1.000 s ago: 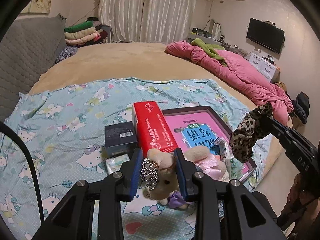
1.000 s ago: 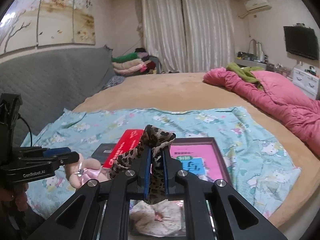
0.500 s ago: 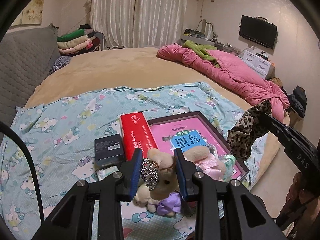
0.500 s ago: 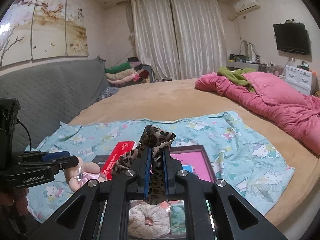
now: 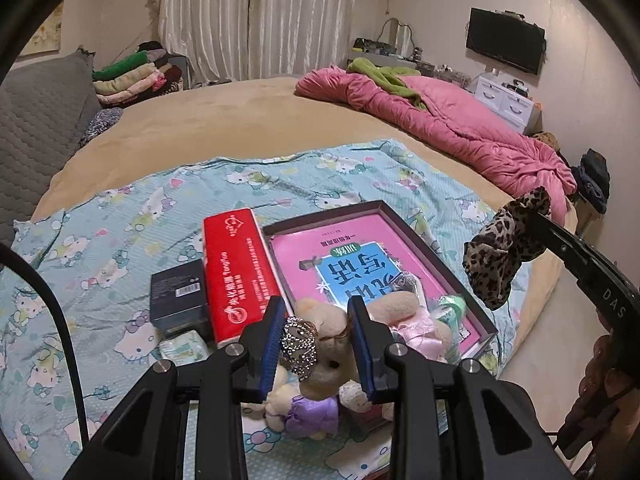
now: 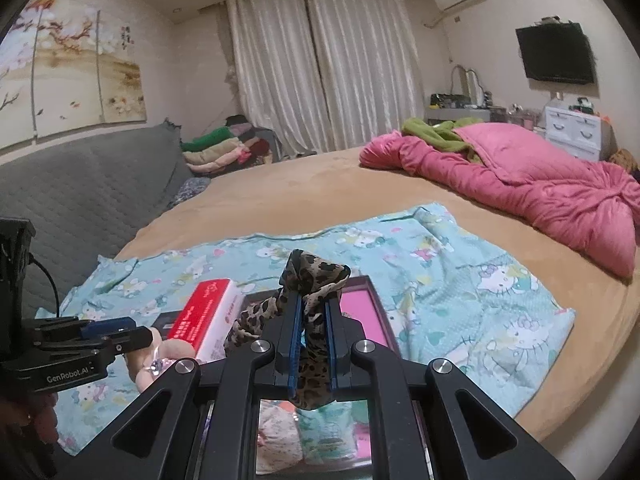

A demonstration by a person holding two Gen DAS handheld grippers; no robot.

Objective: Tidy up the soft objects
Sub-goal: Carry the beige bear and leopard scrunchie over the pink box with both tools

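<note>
A beige plush toy (image 5: 328,344) with a sequined crown sits between the blue pads of my left gripper (image 5: 316,320), which is shut on its head. Its purple-dressed body hangs below the fingers, over the front of the sheet. A leopard-print scrunchie (image 6: 316,276) is clamped in my right gripper (image 6: 312,300), which is shut on it; the loose fabric droops under the jaws. In the left wrist view the scrunchie (image 5: 504,248) hangs at the right, above the bed's edge. In the right wrist view the left gripper (image 6: 132,332) and the plush toy (image 6: 168,354) show at the lower left.
On the Hello Kitty sheet (image 5: 100,240) lie a red box (image 5: 236,272), a small dark box (image 5: 178,296), a tissue pack (image 5: 184,350) and a dark tray (image 5: 478,316) holding a pink book and soft bits. A pink quilt (image 5: 460,132) lies far right; folded clothes (image 5: 128,76) are stacked by the headboard.
Both grippers have drifted sideways to the right over the bed, so the boxes and tray slid left in both views. Each grip stays the same.
</note>
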